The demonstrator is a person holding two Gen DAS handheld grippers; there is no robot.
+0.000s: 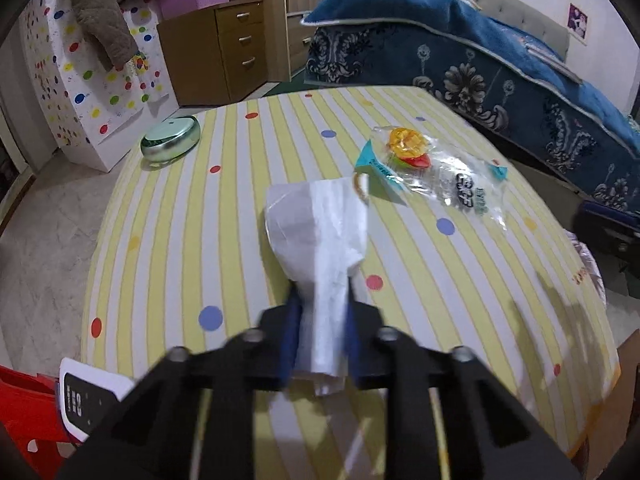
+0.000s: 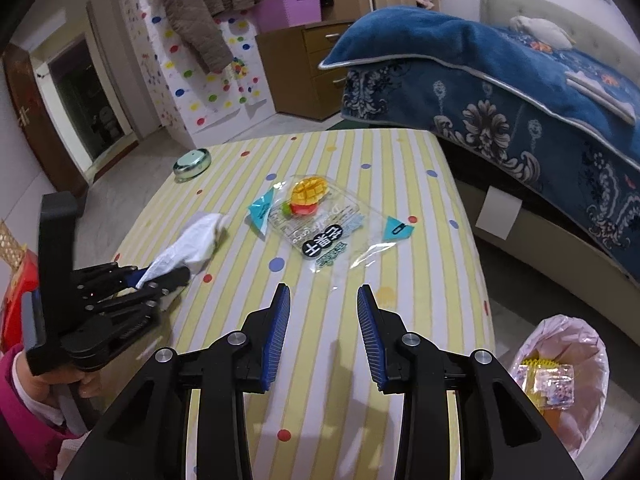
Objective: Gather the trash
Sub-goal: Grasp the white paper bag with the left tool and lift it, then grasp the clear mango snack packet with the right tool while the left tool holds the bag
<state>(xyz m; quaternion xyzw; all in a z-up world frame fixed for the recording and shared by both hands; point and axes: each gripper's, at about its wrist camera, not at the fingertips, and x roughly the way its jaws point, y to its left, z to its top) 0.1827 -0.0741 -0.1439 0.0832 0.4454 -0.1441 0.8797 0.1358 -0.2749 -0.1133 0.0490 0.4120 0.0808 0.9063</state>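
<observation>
A crumpled white tissue (image 1: pixel 320 236) lies on the striped tablecloth (image 1: pixel 180 208), and my left gripper (image 1: pixel 322 304) is shut on its near end. From the right wrist view the same tissue (image 2: pixel 192 240) sticks out of the left gripper (image 2: pixel 162 276) at the table's left side. A clear snack wrapper (image 2: pixel 324 224) printed with mango and teal corners lies flat in the table's middle, also seen as the wrapper (image 1: pixel 432 172) beyond the tissue. My right gripper (image 2: pixel 323 300) hovers open just short of it, nothing between its blue pads.
A bin (image 2: pixel 560 384) lined with a pink bag holds several wrappers at the table's right. A round green tin (image 1: pixel 171 142) sits at the far left corner. A blue-covered bed (image 2: pixel 520 92) runs along the right. A red chair (image 1: pixel 28 412) stands at the near left.
</observation>
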